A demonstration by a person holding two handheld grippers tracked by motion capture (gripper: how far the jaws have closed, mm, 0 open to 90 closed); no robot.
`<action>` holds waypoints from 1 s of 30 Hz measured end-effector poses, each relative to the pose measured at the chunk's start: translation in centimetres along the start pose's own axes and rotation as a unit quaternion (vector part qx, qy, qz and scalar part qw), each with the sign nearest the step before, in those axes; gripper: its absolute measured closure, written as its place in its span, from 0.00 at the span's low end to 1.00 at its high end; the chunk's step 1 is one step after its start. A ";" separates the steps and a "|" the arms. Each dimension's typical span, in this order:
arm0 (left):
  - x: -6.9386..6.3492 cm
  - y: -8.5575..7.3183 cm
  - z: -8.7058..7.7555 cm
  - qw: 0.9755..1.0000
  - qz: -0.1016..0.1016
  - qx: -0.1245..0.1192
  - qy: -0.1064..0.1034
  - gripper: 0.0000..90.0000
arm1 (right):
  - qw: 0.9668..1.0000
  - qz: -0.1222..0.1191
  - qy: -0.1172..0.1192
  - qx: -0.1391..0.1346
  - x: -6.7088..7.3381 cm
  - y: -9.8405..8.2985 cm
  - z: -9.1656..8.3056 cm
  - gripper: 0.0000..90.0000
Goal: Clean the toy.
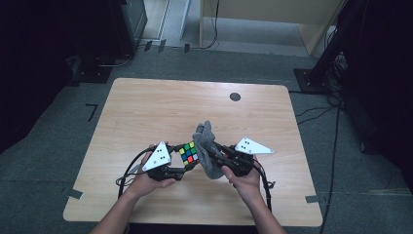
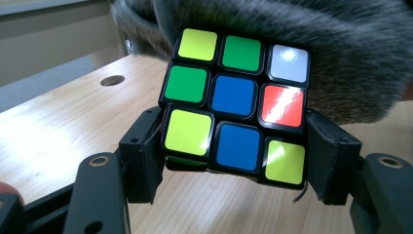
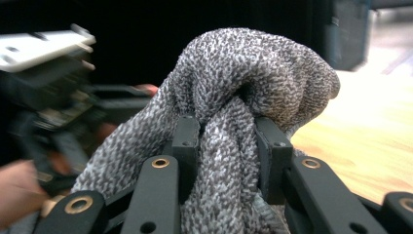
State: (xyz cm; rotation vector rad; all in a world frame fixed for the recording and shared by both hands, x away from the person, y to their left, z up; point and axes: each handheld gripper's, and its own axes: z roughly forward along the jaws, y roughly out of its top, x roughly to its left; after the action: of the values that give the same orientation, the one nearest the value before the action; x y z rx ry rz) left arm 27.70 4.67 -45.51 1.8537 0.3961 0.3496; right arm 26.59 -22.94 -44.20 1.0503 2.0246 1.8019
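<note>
Nearest the person, two forearms come in over the front edge of the light wooden tabletop (image 1: pixel 146 107), each hand carrying a black two-jaw gripper topped by a grey three-cornered plate. The left gripper (image 2: pixel 234 151) has its jaws clamped on the two sides of a scrambled plastic puzzle cube with a black frame and yellow, green, blue, red and white stickers (image 2: pixel 236 107); the cube is held tilted, just above the wood. The right gripper (image 3: pixel 228 146) is squeezed onto a bunched, grey speckled knitted cloth (image 3: pixel 253 73), whose folds bulge up above and between the pads. In the high view the left gripper (image 1: pixel 182 163) and right gripper (image 1: pixel 219 156) point towards each other near the table's middle, and the cloth (image 1: pixel 207 141) lies against the cube's (image 1: pixel 189 153) far side. Beyond them, a small round dark disc (image 1: pixel 235 96) sits near the tabletop's far edge.
</note>
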 end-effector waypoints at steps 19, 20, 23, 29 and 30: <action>1.5 0.5 -1.5 0.990 -0.096 -0.093 -0.040 0.38 | 0.996 0.057 0.038 0.061 -0.2 -2.8 2.5 0.76; 1.6 0.5 -1.6 0.990 -0.096 -0.094 -0.037 0.38 | 0.995 0.054 0.041 0.070 -0.2 -2.9 2.7 0.76; 1.7 0.5 -1.7 0.991 -0.094 -0.090 -0.030 0.38 | 0.995 0.043 0.023 0.083 -0.3 -3.0 2.8 0.76; 1.7 0.5 -1.5 0.992 -0.092 -0.084 -0.029 0.38 | 0.997 0.071 0.021 -0.016 -1.3 -1.0 0.2 0.76; 1.7 0.5 -1.5 0.992 -0.092 -0.084 -0.029 0.38 | 0.997 0.073 0.026 -0.015 -1.2 -1.1 0.3 0.76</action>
State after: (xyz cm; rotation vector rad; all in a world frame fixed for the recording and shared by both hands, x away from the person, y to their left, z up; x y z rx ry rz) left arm 28.62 6.51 -44.54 1.6457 0.4787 0.1957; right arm 27.24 -23.52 -45.64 1.1832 1.9913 1.9440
